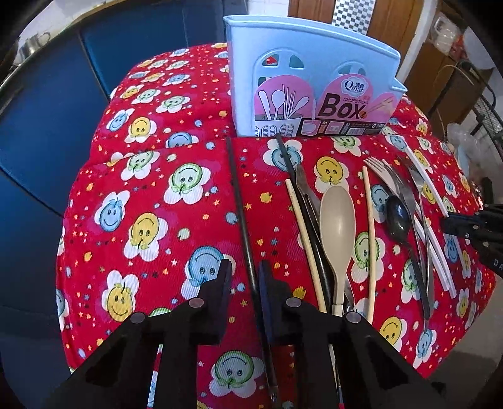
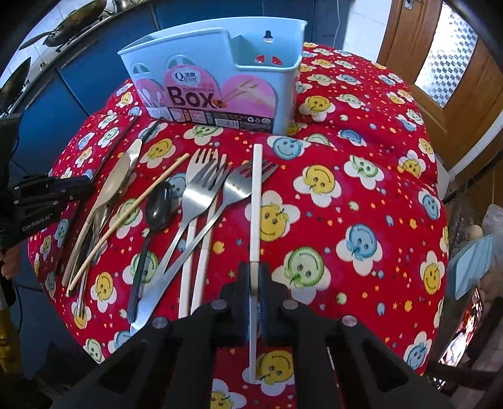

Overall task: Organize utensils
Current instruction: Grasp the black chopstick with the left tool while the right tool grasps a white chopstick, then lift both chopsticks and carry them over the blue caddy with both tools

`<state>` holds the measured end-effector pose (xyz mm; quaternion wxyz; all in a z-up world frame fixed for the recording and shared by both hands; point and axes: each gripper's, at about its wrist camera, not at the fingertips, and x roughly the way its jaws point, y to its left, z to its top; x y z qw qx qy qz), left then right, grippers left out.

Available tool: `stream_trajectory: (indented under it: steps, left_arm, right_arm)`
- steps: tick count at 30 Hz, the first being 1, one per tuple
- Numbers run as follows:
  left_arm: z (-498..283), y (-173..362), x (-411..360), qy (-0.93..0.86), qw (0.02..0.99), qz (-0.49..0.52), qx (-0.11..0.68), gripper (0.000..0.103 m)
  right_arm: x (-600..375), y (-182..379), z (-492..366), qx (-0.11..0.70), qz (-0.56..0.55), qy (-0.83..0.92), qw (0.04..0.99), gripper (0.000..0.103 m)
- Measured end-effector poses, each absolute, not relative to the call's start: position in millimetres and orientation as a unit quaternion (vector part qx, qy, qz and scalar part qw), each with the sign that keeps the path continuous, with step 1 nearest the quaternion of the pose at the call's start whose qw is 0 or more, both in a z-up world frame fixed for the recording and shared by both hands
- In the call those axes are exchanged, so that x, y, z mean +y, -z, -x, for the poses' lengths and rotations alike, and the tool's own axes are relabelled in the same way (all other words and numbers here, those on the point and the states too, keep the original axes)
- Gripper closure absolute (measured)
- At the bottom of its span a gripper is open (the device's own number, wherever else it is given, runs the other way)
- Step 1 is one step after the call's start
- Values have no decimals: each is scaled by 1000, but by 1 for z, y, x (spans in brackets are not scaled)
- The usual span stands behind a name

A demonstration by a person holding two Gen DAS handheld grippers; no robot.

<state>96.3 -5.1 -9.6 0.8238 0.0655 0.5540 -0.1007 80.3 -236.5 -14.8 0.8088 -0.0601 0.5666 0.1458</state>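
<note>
A light blue chopsticks box point(image 1: 314, 56) point(image 2: 267, 75) stands upright at the back of the red smiley tablecloth point(image 1: 151, 258). My left gripper point(image 1: 245, 273) points down over a long black chopstick point(image 1: 240, 201). The stick lies between the fingers against the right one, and a gap shows on the left side. My right gripper point(image 2: 254, 277) is shut on a white chopstick point(image 2: 256, 195) whose far end points toward the box. Between the two grippers lie a beige spoon point(image 1: 336, 226), a black spoon point(image 2: 160, 204), metal forks point(image 2: 201, 192), wooden chopsticks point(image 1: 301, 226) and more white sticks point(image 2: 204, 251).
Blue cabinet doors point(image 1: 47, 126) stand behind and to the left of the table. A wooden door point(image 2: 456, 78) is at the right. Pans point(image 2: 72, 15) sit on a counter at the back left. The cloth drops off at the near and side edges.
</note>
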Motion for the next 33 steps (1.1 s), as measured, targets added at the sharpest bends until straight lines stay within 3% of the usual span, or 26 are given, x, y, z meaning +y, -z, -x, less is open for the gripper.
stream_trajectory:
  steps: [16, 22, 33]
  left_arm:
    - [-134, 8, -8, 116, 793, -50, 596, 86]
    - [-139, 9, -1, 121, 800, -17, 588, 97]
    - [-111, -31, 17, 154, 861, 43, 483, 98]
  right_arm:
    - [-229, 19, -121, 601, 67, -165, 779, 91]
    - [-242, 16, -118, 585, 41, -164, 793, 95]
    - [-267, -20, -88, 490, -66, -184, 850, 95]
